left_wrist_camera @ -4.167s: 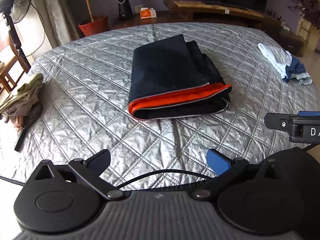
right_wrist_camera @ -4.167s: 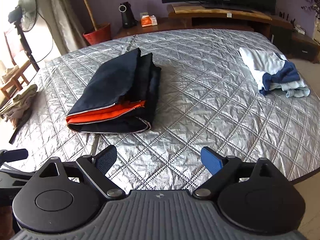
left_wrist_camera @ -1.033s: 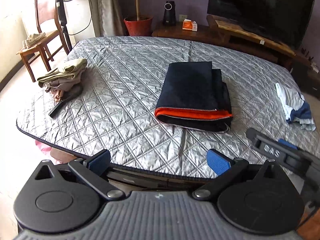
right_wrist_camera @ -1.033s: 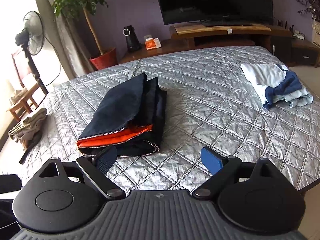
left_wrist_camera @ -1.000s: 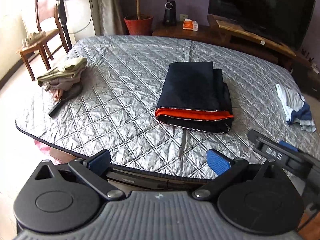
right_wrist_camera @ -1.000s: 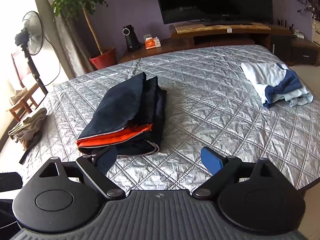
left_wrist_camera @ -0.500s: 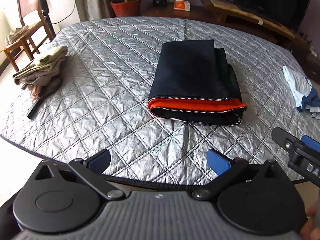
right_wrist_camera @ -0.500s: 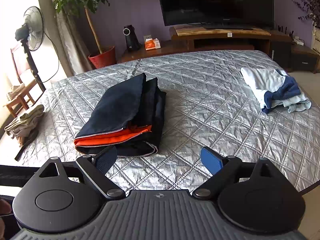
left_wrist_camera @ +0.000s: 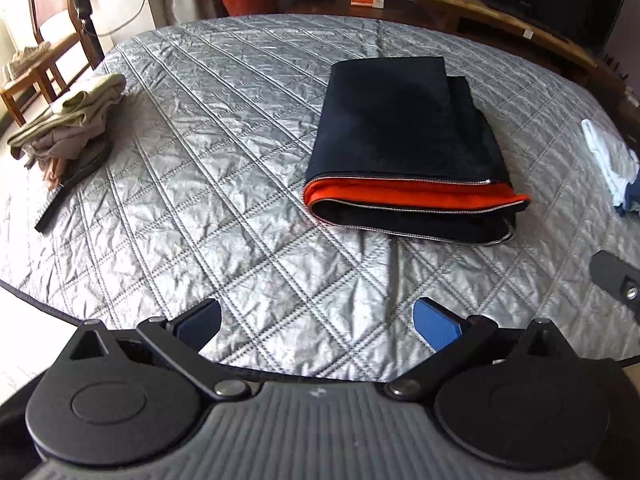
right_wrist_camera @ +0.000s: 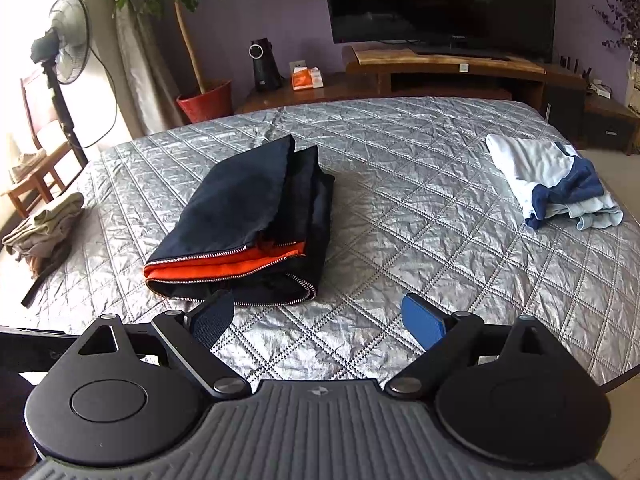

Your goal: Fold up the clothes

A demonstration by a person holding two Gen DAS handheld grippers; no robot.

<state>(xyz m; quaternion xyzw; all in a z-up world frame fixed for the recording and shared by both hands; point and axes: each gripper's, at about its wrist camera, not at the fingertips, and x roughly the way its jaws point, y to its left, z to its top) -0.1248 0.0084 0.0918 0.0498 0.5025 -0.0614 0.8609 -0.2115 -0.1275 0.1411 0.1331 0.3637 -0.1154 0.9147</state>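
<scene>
A dark navy jacket with orange lining and silver zippers (left_wrist_camera: 408, 152) (right_wrist_camera: 248, 232) lies folded into a rectangle in the middle of the silver quilted cover (left_wrist_camera: 224, 184) (right_wrist_camera: 420, 216). My left gripper (left_wrist_camera: 318, 320) hovers open over the near edge of the cover, a short way in front of the jacket, holding nothing. My right gripper (right_wrist_camera: 318, 316) is open too, just short of the jacket's zippered edge, its left pad (right_wrist_camera: 212, 318) close to that edge. Part of the right gripper shows at the right border of the left wrist view.
A beige pile of clothes (left_wrist_camera: 68, 128) (right_wrist_camera: 44, 220) with a dark strap lies at the left edge. A white and blue pile (right_wrist_camera: 552, 180) (left_wrist_camera: 612, 168) lies at the right. Beyond stand a TV (right_wrist_camera: 440, 4), wooden bench, red plant pot (right_wrist_camera: 206, 100), fan (right_wrist_camera: 64, 52) and chair (left_wrist_camera: 44, 64).
Both grippers have come closer to the cover and the folded jacket; the jacket looks larger in both views. The jacket itself has not moved. Both grippers stay open.
</scene>
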